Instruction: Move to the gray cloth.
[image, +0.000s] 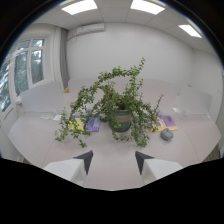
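You are holding the claw (114, 159) above the near edge of the white table (40, 132), its two dark fingertips (86, 159) standing wide apart, gripping and touching nothing. The gray cloth (166, 134) is lying crumpled well beyond the right finger, toward the table's right edge, just in front of a purple and yellow sheet (167, 121). A trailing potted plant (120, 107) is sitting at the table's middle, straight ahead of the gap between the fingers.
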